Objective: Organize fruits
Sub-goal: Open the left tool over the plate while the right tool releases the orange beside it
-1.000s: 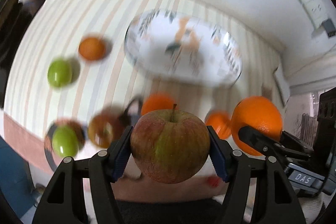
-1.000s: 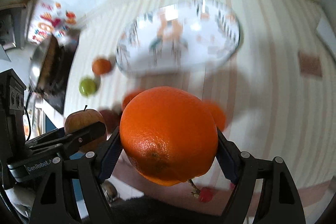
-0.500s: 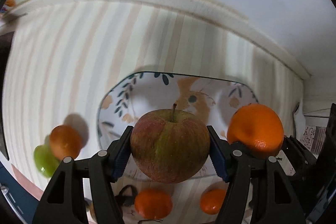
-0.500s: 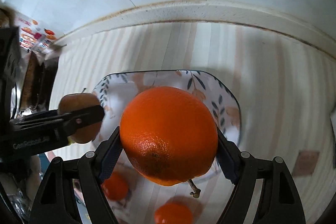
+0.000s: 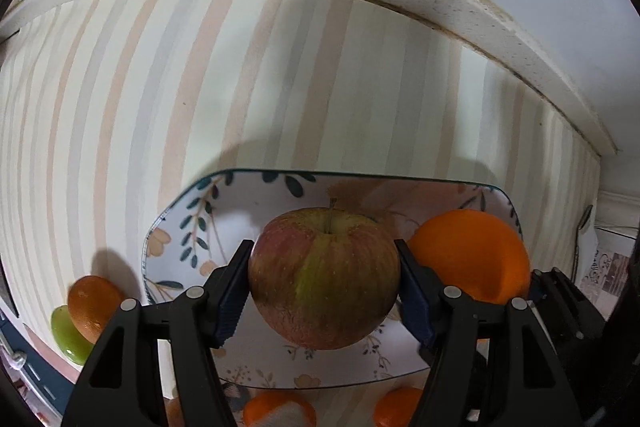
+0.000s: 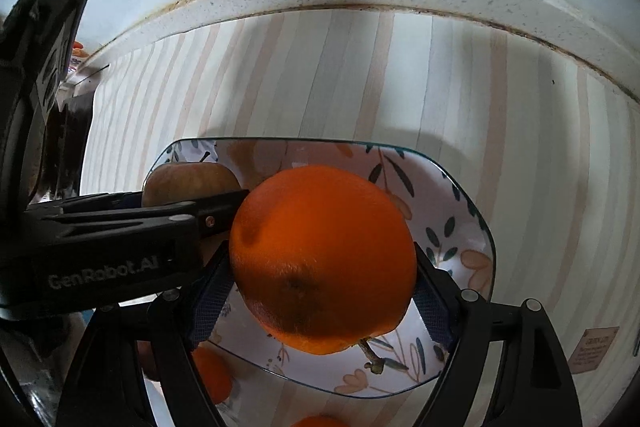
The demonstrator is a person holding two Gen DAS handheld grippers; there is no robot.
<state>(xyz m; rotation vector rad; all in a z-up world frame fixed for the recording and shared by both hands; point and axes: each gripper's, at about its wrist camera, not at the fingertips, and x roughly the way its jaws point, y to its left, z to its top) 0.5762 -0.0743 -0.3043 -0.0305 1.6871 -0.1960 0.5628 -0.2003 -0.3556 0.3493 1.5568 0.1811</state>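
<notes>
Clamped on fruit, both sets of jaws: left gripper (image 5: pixel 324 287) around the apple (image 5: pixel 324 277), right gripper (image 6: pixel 322 287) around the large orange (image 6: pixel 322 259). Held together over the floral plate (image 5: pixel 240 195) (contact with its floor cannot be told). Expect collision if released at once: fruits almost touching, right-hand finger of the left gripper close against the orange. Risk of rolling toward the rim on the shallow dish. Loose small oranges (image 5: pixel 94 303) outside the plate.

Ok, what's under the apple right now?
The floral plate lies beneath the apple held in the left tongs. Whether the apple touches the plate is hidden.
</notes>
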